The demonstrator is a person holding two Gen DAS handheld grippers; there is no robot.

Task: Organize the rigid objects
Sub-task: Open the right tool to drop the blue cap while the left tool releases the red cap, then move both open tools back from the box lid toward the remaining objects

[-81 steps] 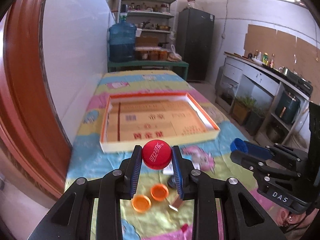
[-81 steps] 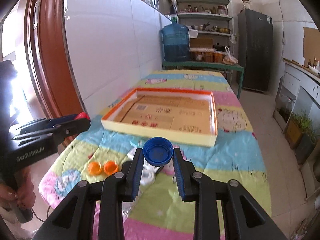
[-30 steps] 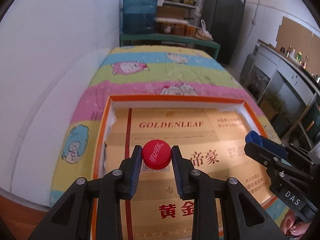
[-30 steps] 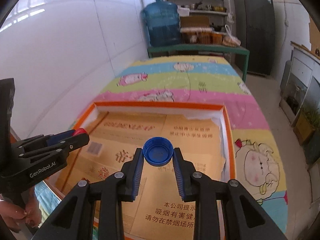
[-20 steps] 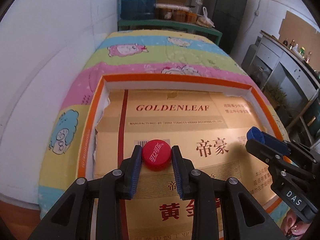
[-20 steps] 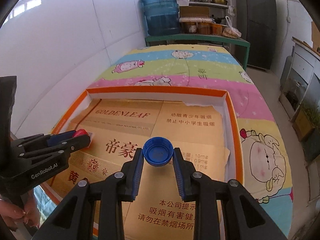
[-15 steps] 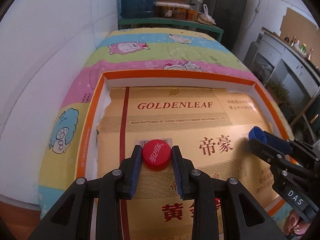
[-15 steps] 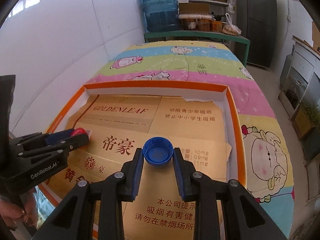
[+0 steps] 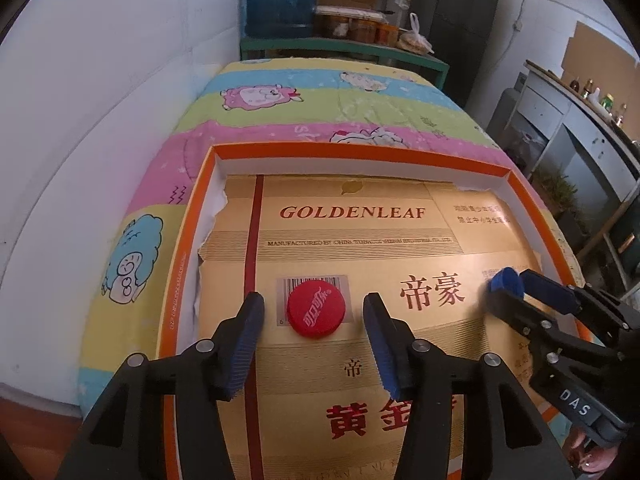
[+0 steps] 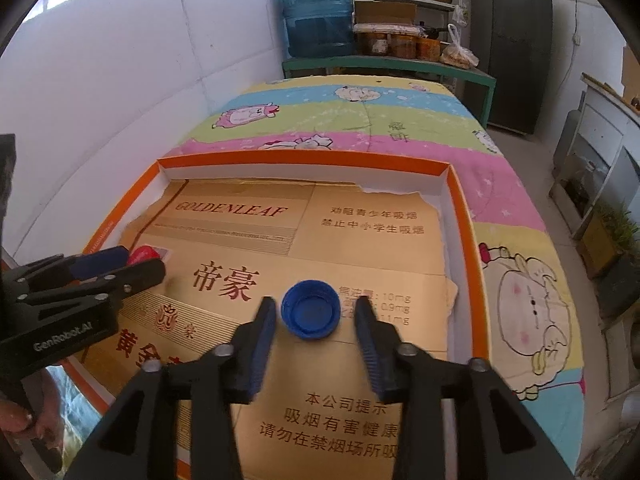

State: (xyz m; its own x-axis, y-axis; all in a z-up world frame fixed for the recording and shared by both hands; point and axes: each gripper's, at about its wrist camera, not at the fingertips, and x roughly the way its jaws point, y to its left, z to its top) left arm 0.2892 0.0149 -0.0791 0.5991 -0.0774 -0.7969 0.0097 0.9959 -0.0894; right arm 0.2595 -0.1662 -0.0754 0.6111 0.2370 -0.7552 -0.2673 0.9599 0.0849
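Orange-rimmed tray (image 9: 532,194) holds both caps (image 9: 316,310) (image 10: 310,314) between just-opened fingers (image 9: 247,324) (image 10: 366,328).

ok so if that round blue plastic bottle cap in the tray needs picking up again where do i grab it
Grip the round blue plastic bottle cap across its outer side wall, coming from above. It lies open side up on the gold cardboard liner, so the rim is exposed on both sides.

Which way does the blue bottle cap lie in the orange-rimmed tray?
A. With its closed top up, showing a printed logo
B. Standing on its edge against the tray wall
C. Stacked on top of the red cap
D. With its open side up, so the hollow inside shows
D: in the right wrist view the blue bottle cap shows its hollow inside, lying flat on the gold cardboard in the tray, apart from the red cap.
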